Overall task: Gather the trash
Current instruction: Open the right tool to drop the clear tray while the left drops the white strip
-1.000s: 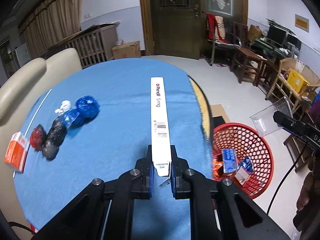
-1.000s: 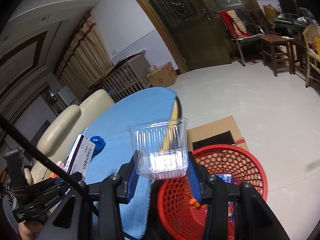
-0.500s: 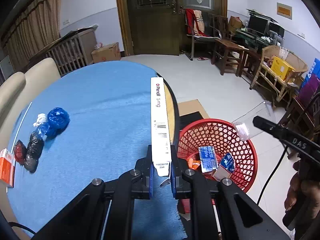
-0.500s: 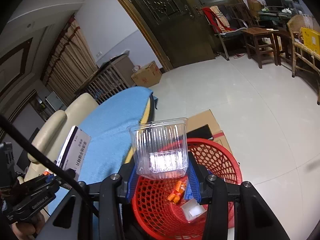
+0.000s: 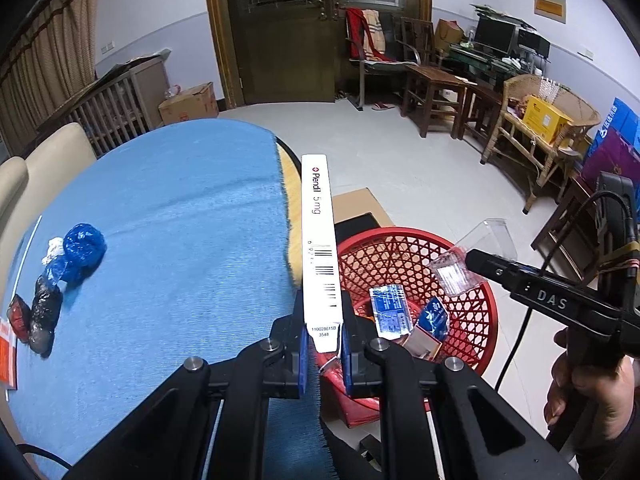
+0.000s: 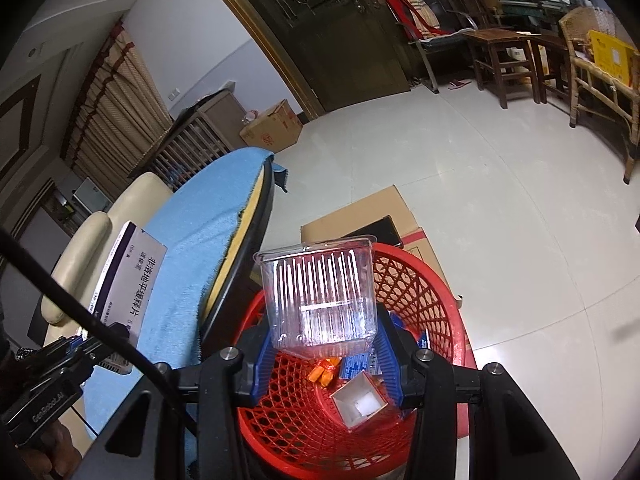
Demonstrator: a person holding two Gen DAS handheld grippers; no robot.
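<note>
My left gripper (image 5: 323, 350) is shut on a white medicine box (image 5: 320, 248), held edge-up at the table's right edge beside the red basket (image 5: 486, 320). The box also shows in the right wrist view (image 6: 128, 296). My right gripper (image 6: 326, 354) is shut on a clear plastic container (image 6: 320, 300), held over the red basket (image 6: 436, 304). The container also shows in the left wrist view (image 5: 468, 260). The basket holds blue packets (image 5: 390, 312), orange wrappers (image 6: 322, 374) and an open white box (image 6: 358, 402).
On the blue tablecloth (image 5: 172, 240) lie blue bags (image 5: 80, 250), black bags (image 5: 44, 316), a red bag (image 5: 18, 318) and an orange box (image 5: 6, 360) at the far left. Flat cardboard (image 6: 360, 212) lies on the floor behind the basket. Chairs and a cream sofa (image 5: 40, 152) surround.
Both grippers have moved right, away from the table and toward the red basket. The clear container now hangs over the basket; the medicine box is at the table's edge.
</note>
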